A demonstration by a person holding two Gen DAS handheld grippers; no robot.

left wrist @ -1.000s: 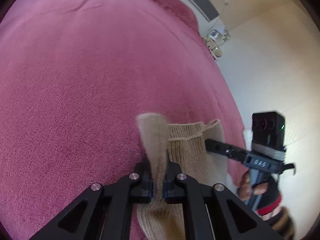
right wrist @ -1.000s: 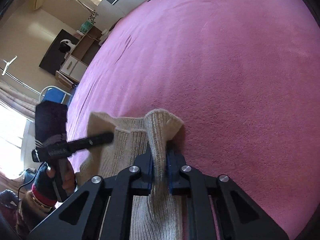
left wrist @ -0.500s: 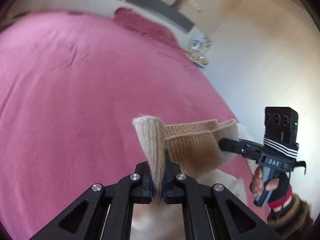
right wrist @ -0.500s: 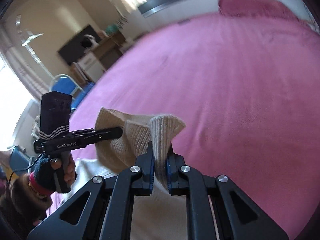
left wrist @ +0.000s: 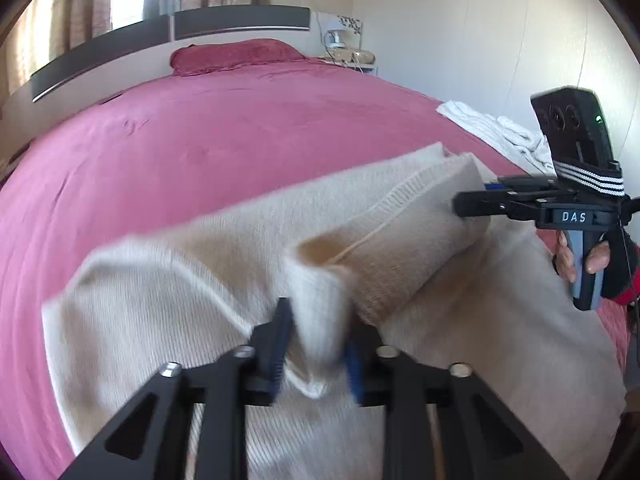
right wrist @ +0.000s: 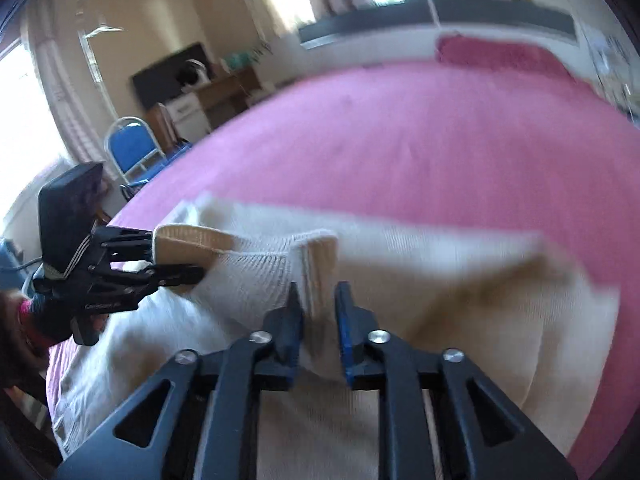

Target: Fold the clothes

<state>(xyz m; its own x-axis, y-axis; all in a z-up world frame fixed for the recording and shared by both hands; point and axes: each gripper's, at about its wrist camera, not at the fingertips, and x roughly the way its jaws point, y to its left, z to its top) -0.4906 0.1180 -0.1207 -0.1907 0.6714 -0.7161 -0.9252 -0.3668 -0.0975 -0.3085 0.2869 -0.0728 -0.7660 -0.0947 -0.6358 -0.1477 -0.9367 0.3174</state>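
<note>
At the bottom centre of the left wrist view, our left gripper (left wrist: 316, 344) stands with its jaws parted around a fold of the cream sweater (left wrist: 180, 280); whether the pads still pinch it we cannot tell. Our right gripper (right wrist: 316, 320), low centre in its own view, likewise shows a gap beside the ribbed edge. The edge between the two runs toward the right of the left view. The sweater spreads across the lower frame over the pink bedspread (left wrist: 200, 140), equally near both hands. White towels (left wrist: 492, 128) lie at the right.
</note>
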